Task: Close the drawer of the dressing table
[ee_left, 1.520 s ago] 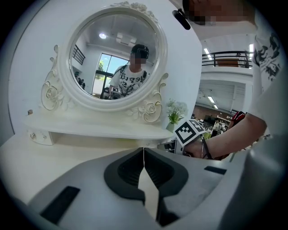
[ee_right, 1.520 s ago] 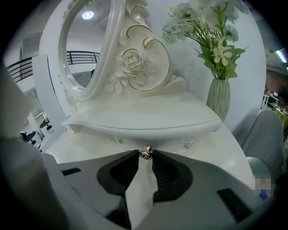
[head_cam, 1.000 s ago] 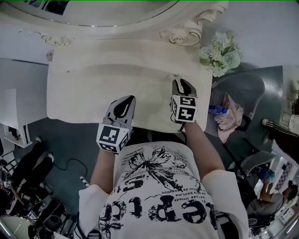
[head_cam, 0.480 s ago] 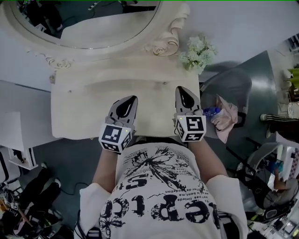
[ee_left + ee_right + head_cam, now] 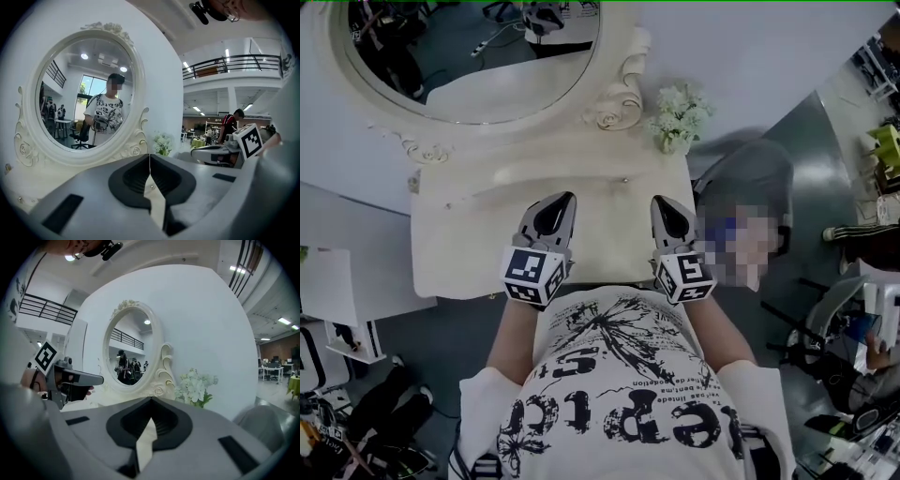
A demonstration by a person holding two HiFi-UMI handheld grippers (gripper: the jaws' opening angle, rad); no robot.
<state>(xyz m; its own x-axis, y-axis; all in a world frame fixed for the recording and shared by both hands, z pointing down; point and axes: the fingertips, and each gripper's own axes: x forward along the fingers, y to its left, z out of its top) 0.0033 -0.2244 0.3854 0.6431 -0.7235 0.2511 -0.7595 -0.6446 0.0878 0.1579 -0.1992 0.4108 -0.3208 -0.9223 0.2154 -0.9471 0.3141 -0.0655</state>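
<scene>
1. The left gripper (image 5: 567, 197) is held out before the person's chest on a straight forearm (image 5: 511, 328). It points nearly level at the mirror (image 5: 478, 66). Its jaws are pressed together with nothing between them.
2. It hangs above the worktop (image 5: 455, 248), over the near edge and left of the middle.
3. The right gripper (image 5: 660, 202) is held the same way, side by side with the left. It is raised over the near edge, close to the near right corner. Its jaws also meet, and they are empty.
4. The drawer belongs below that near edge, under both grippers. From the head view its front cannot be told apart from the edge.
5. Open worktop runs from the gripper tips to the mirror's base.
6. Flowers (image 5: 680, 117) stand at the rear right corner.
7. A grey chair (image 5: 755, 173) sits just beside the right edge.
</scene>
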